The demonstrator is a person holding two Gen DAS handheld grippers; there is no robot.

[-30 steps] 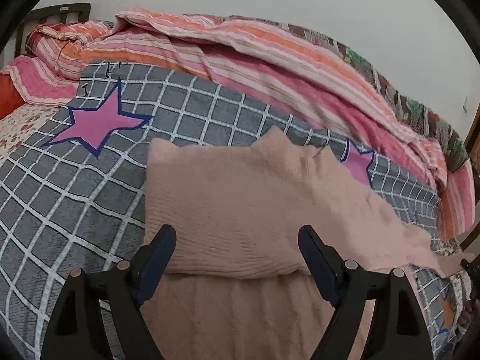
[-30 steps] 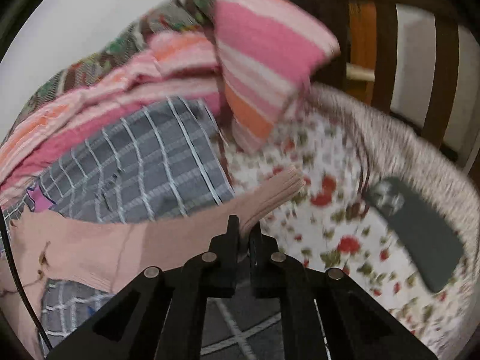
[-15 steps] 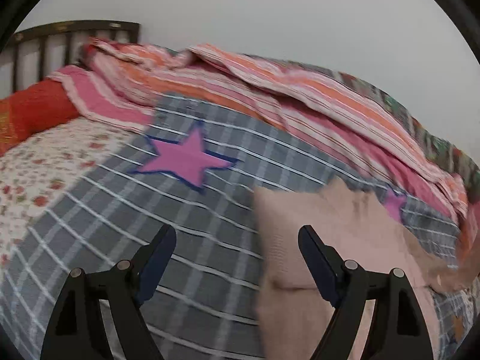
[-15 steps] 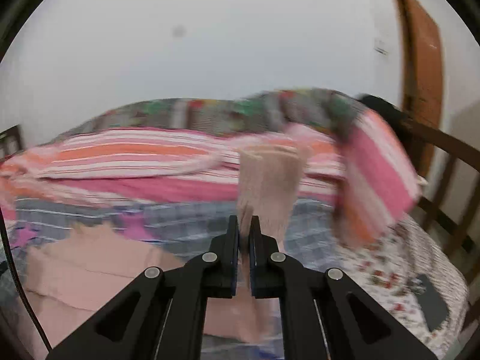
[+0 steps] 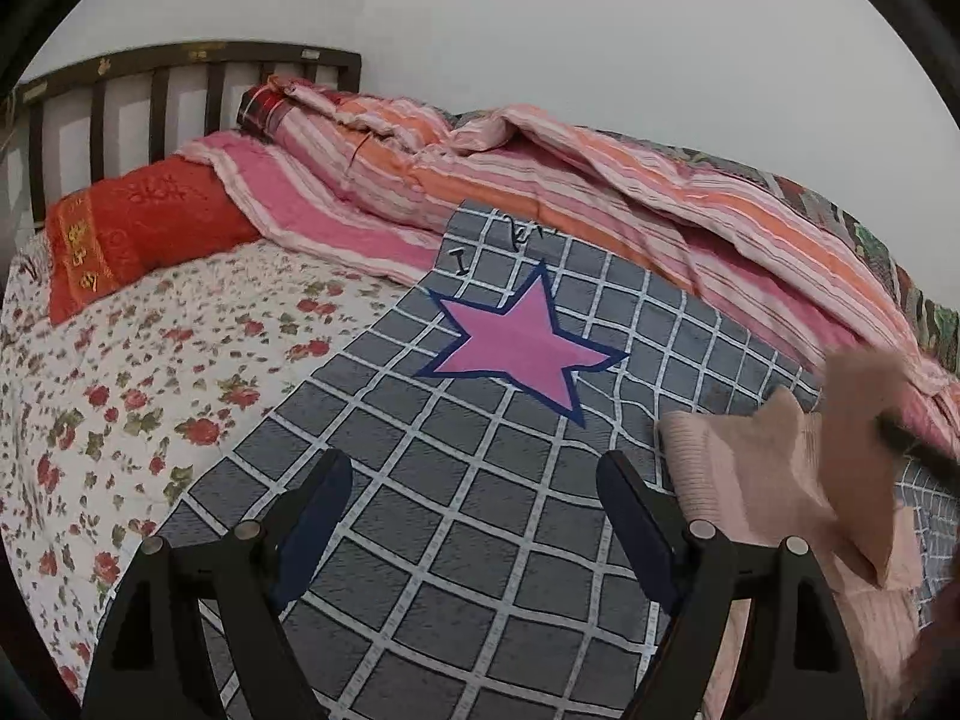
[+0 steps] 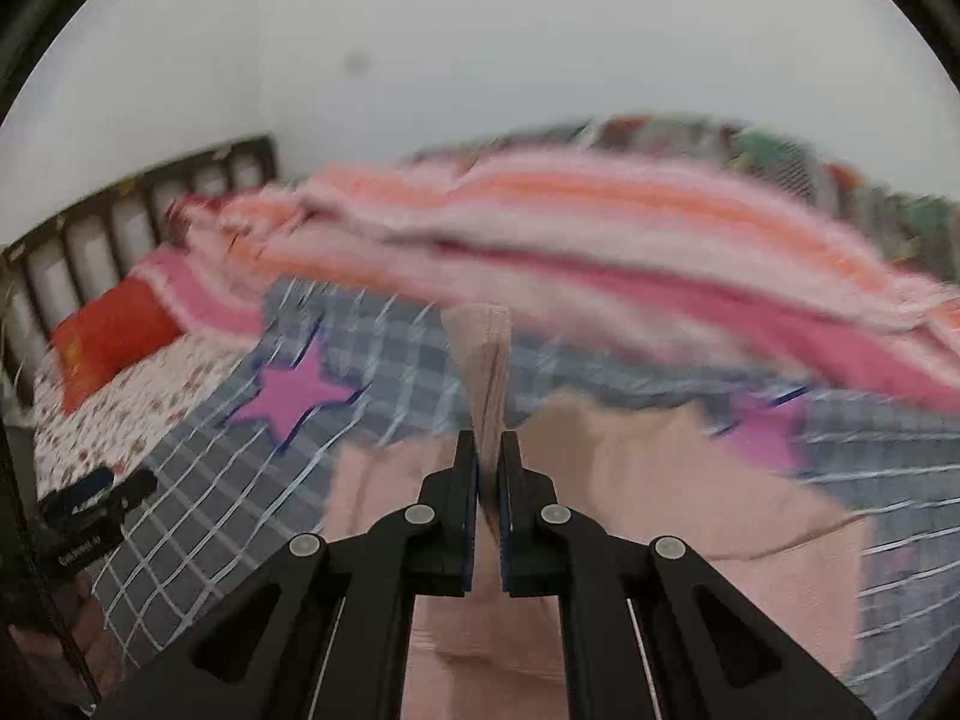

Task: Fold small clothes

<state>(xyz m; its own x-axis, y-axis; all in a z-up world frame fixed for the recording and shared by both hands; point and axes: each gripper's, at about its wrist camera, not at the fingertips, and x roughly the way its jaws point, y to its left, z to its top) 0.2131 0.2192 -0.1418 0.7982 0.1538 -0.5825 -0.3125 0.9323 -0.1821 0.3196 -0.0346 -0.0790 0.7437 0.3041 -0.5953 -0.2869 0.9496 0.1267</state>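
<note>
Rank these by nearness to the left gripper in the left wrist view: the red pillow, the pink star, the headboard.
From the left gripper:
1. Pink star, on the grey checked blanket just ahead of the open fingers.
2. Red pillow, far left on the floral sheet.
3. Headboard, behind the pillow against the wall.

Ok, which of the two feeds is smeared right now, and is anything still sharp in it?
Right wrist view: motion blur smears the striped pink and orange quilt and the grey checked blanket; only the right gripper, shut on the pink knitted sleeve, stays crisp. Left wrist view: sharp, with fisheye bending at the edges, except the blurred sleeve at its right edge.
</note>
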